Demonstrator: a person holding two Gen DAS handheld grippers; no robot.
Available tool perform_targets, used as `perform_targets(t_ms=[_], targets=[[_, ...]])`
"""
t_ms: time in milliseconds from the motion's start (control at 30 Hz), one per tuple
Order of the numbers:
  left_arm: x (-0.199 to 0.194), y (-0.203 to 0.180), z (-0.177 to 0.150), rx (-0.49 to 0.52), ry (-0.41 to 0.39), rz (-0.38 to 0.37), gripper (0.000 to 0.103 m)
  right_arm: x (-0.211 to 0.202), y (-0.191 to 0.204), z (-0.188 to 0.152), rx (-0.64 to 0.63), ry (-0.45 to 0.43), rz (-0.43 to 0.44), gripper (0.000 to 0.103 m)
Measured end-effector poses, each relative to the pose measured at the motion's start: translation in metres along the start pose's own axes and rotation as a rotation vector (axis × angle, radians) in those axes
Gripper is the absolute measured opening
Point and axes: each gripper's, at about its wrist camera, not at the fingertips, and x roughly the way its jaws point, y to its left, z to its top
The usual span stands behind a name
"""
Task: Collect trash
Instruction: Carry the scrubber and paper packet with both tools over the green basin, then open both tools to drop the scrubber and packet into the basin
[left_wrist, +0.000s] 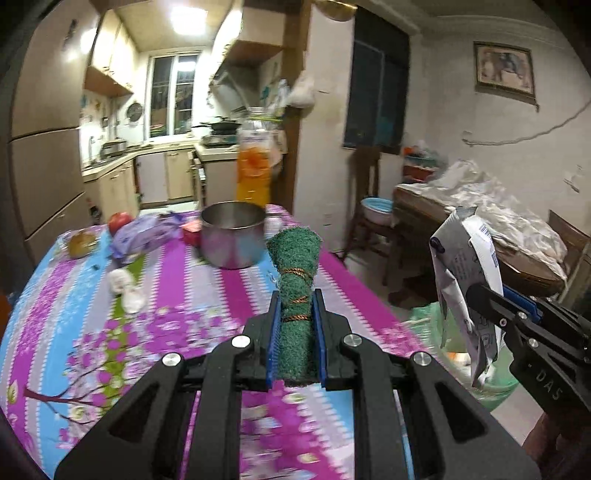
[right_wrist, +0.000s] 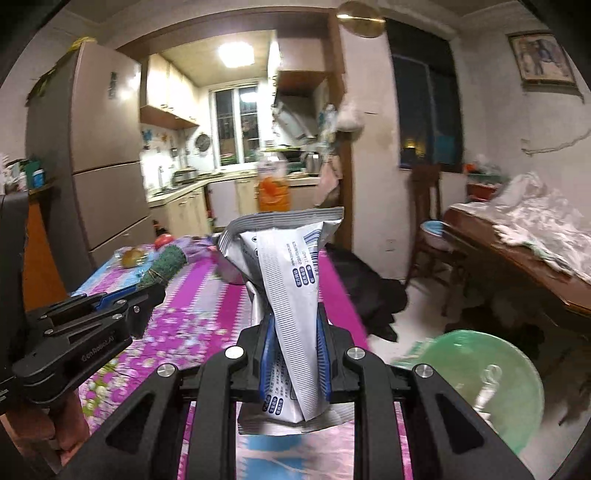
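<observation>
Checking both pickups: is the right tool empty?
No, the right tool is clamped on a crumpled white and silver wrapper.

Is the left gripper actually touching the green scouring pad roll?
Touching. Left wrist view: the left gripper has both blue pads pressed against the sides of the green scouring pad roll, no gap either side.

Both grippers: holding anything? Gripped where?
Left gripper clamps a rolled green scouring pad around its lower half. Right gripper clamps a crumpled white wrapper near its lower end.
</observation>
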Motion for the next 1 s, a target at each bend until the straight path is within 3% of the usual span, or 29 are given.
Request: perform_targets(t_ms=[433, 700, 1000], targets=[[0.038, -0.108, 0.003, 0.088, 0.040, -0.182, 0.014, -0.027, -0.122, -0.009, 0.077, 0.041, -0.171, 0.021], [0.078, -0.168, -0.006, 0.151, 0.137, -0.287, 0.014, -0.007, -0.203, -0.023, 0.148, 0.173, -0.236, 0.021], [0.140, -0.207, -0.034, 0.188, 0.292, -0.319, 0.014, 0.045, -0.261, -0.045, 0.228, 0.336, -0.234, 0.021]])
